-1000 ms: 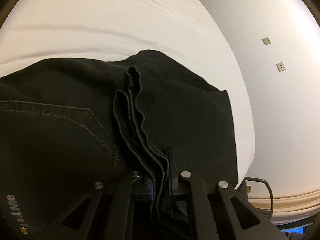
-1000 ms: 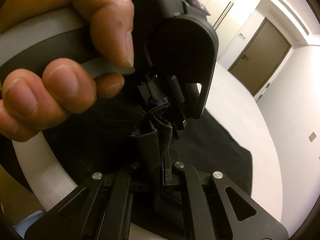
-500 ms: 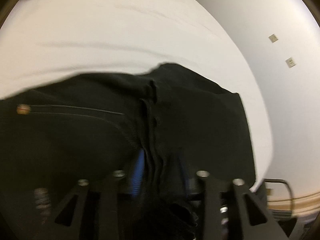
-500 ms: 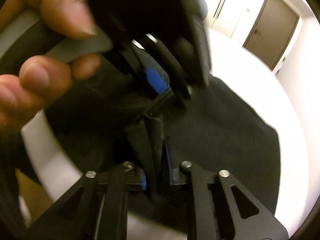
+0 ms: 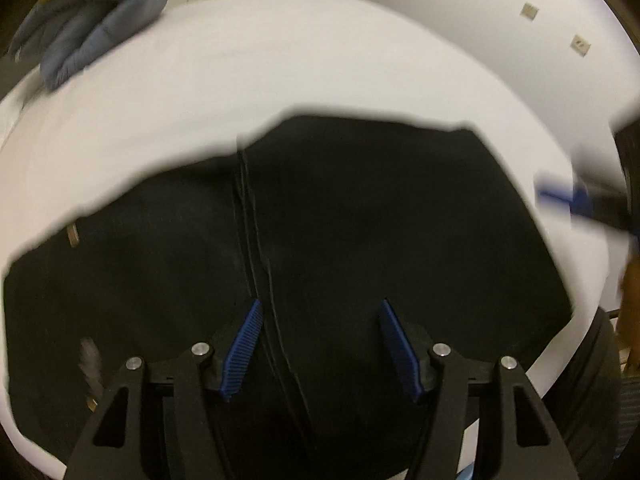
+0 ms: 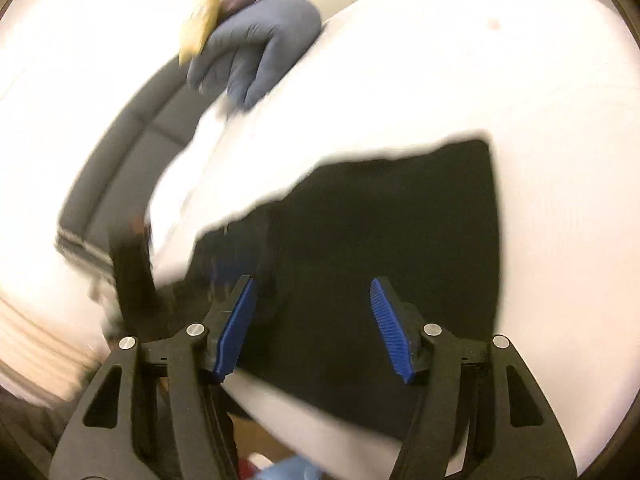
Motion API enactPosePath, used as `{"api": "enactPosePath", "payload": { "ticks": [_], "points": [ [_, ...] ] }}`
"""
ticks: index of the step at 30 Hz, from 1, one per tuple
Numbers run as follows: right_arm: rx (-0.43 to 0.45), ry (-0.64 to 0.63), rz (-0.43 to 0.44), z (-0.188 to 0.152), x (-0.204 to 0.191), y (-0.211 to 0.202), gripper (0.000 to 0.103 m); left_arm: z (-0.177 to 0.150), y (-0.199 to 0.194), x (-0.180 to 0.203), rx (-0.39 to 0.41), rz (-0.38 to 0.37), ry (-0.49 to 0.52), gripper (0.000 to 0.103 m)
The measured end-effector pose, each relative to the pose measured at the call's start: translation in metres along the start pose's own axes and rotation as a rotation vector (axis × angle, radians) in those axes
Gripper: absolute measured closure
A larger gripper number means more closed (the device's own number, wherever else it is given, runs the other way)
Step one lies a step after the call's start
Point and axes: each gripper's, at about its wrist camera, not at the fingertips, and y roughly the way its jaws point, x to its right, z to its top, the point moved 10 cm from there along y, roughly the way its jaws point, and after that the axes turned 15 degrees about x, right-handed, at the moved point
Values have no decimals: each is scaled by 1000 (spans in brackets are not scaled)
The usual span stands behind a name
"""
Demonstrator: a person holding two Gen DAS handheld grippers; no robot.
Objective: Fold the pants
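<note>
The black pants (image 5: 360, 220) lie folded flat on the white bed (image 5: 280, 60), a seam running down their middle. My left gripper (image 5: 320, 312) hovers over them, its jaws opening, blue pads apart, only flat cloth below the gap. My right gripper (image 6: 312, 292) hangs above the same pants (image 6: 380, 240), jaws also opening, nothing pinched between the blue pads. In the left wrist view the right gripper (image 5: 576, 196) shows blurred at the right edge.
A folded grey-blue garment (image 5: 92, 20) lies at the bed's far corner, also seen as the grey-blue garment (image 6: 256, 52) in the right wrist view with a yellowish item (image 6: 200, 20) beside it. A white wall (image 5: 500, 32) borders the bed.
Both grippers let go of the bunched pants edge and opened. The cloth dropped flat on the bed. The right gripper swung away and rolled; the left tilted up and drew back.
</note>
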Motion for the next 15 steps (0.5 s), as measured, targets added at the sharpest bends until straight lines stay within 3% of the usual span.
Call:
{"api": "enactPosePath", "payload": {
  "ticks": [3, 5, 7, 8, 10, 15],
  "points": [
    [-5, 100, -5, 43, 69, 26, 45, -13, -8, -2, 35, 3, -26, 38],
    [-59, 195, -5, 31, 107, 38, 45, -16, -12, -4, 37, 2, -60, 38],
    [-92, 221, -27, 16, 142, 57, 54, -17, -12, -5, 33, 8, -68, 37],
    [-71, 216, -24, 30, 140, 73, 64, -18, -13, -6, 32, 12, -67, 36],
    [-69, 239, 7, 14, 140, 61, 65, -21, -14, -4, 33, 9, -66, 32],
    [-136, 147, 55, -44, 121, 33, 64, -26, -12, -2, 49, 0, -69, 29]
  ]
}}
